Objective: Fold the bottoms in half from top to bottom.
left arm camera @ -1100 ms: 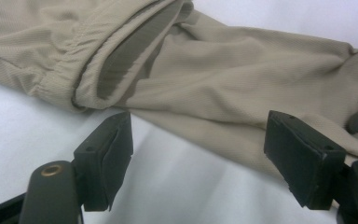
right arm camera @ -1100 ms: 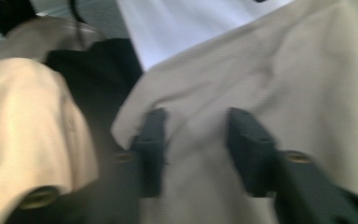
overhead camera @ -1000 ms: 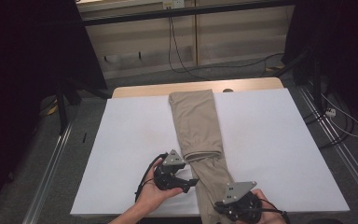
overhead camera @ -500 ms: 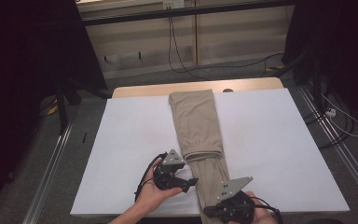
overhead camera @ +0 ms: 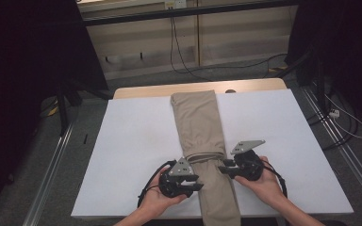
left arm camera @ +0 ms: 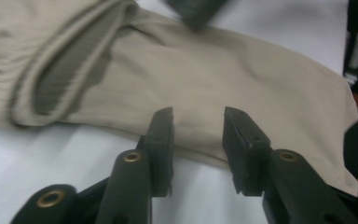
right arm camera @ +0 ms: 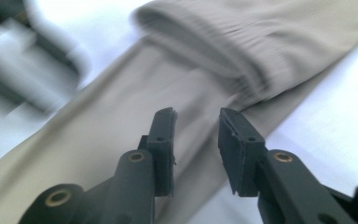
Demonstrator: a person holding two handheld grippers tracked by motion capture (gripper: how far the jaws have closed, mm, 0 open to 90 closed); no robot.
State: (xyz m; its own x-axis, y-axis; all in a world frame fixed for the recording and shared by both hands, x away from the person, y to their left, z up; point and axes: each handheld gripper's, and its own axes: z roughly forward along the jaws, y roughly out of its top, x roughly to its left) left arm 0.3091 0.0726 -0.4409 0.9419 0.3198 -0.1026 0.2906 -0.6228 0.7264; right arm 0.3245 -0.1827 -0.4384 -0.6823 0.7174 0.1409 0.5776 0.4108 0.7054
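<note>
A beige pair of trousers [overhead camera: 199,123] lies folded lengthwise down the middle of the white table cover [overhead camera: 132,136], its near end hanging over the front edge. A ribbed hem [overhead camera: 207,156] crosses the strip near the front. My left gripper [overhead camera: 199,184] sits at the strip's left edge, open, with the cloth's edge [left arm camera: 200,149] just beyond its tips. My right gripper [overhead camera: 221,169] is at the strip's right edge, just below the hem [right arm camera: 242,60], also open over the cloth [right arm camera: 121,121]. Nothing is held in either one.
The wooden table edge [overhead camera: 141,90] shows beyond the cover at the back. Metal rails [overhead camera: 52,174] run along both sides of the table, and cables [overhead camera: 344,122] lie on the floor at the right. White cover lies bare on both sides of the trousers.
My right gripper has moved up from the front edge and now sits at the strip's right side near the hem. The left gripper has barely shifted.
</note>
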